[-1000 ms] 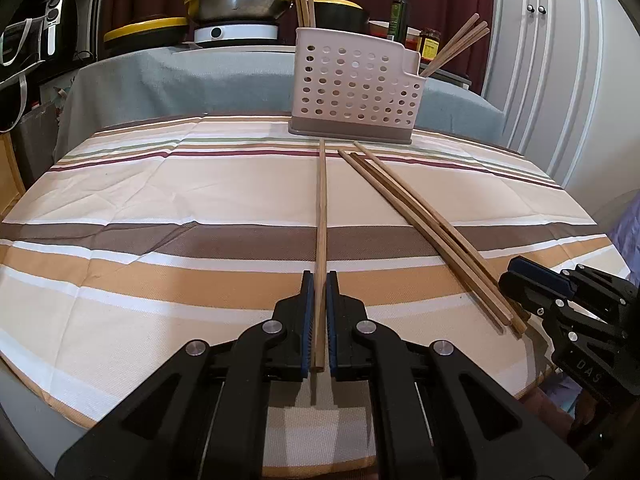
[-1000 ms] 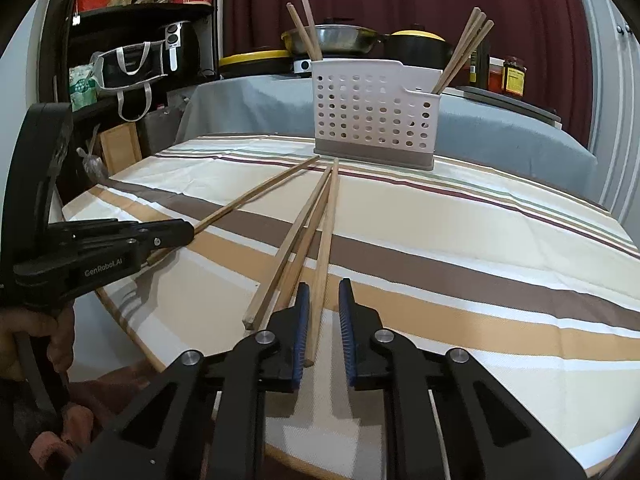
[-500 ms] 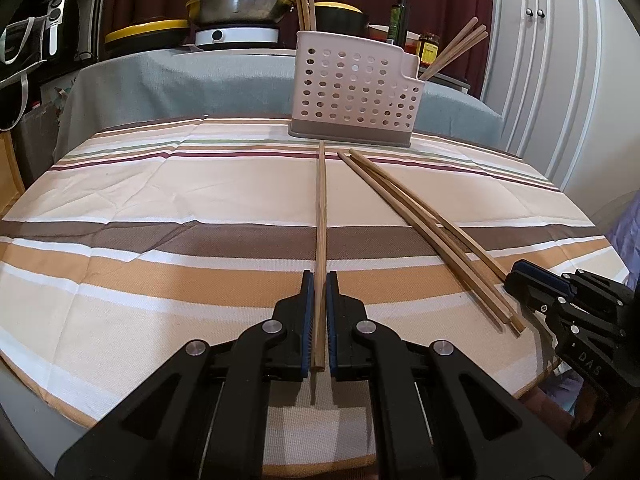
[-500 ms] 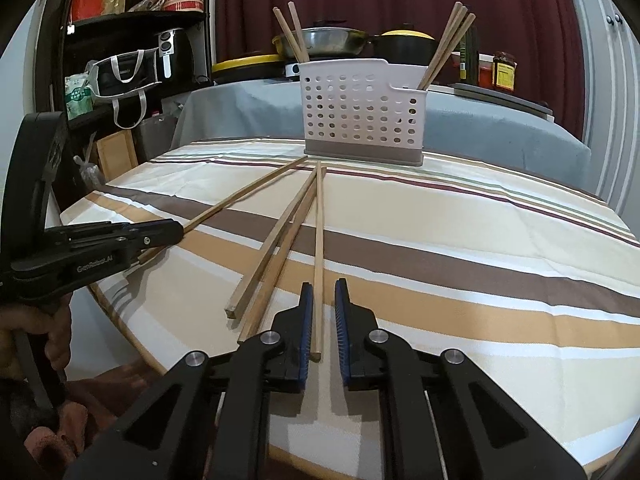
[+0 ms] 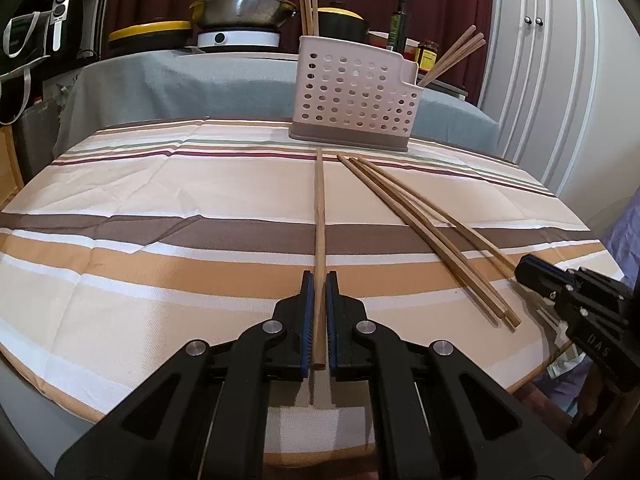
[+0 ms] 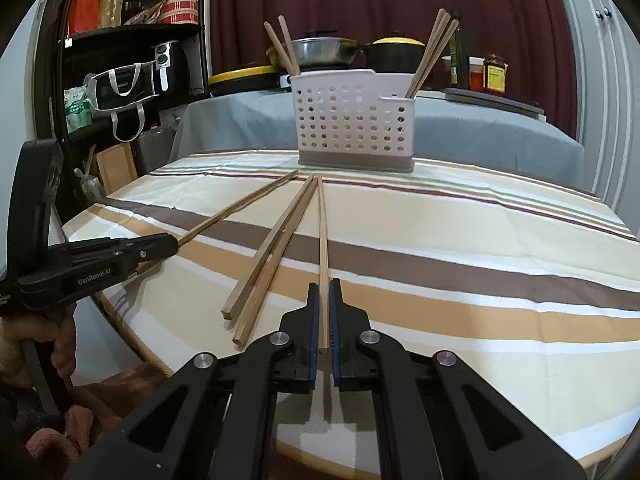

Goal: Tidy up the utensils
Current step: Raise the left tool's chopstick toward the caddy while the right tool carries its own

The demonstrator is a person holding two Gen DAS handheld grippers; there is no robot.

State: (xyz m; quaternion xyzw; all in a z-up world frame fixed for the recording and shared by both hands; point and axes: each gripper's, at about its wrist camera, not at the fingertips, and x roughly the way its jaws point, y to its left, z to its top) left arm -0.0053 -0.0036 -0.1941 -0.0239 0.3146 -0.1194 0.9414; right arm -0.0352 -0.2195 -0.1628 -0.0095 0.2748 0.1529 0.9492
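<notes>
A white perforated utensil holder (image 5: 352, 92) (image 6: 354, 128) stands at the far side of the striped table, with chopsticks sticking out of both ends. My left gripper (image 5: 319, 278) is shut on the near end of one wooden chopstick (image 5: 319, 208) that lies pointing at the holder. My right gripper (image 6: 323, 286) is shut on the near end of another chopstick (image 6: 322, 232), also lying on the cloth. Two loose chopsticks (image 6: 272, 256) lie between them. The right wrist view shows the left gripper (image 6: 160, 246) at the left; the left wrist view shows the right gripper (image 5: 532, 272) at the right.
The striped tablecloth (image 5: 160, 240) covers a round table whose edge runs just under both grippers. Behind it a grey-covered counter (image 5: 180, 80) carries pots, a pan and bottles. A dark shelf with bags (image 6: 120, 80) stands at the left. A person's hand (image 6: 60, 344) holds the left gripper.
The right gripper's jaws have narrowed from a clear gap onto the chopstick between them. The left gripper has stayed shut on its chopstick and hardly moved.
</notes>
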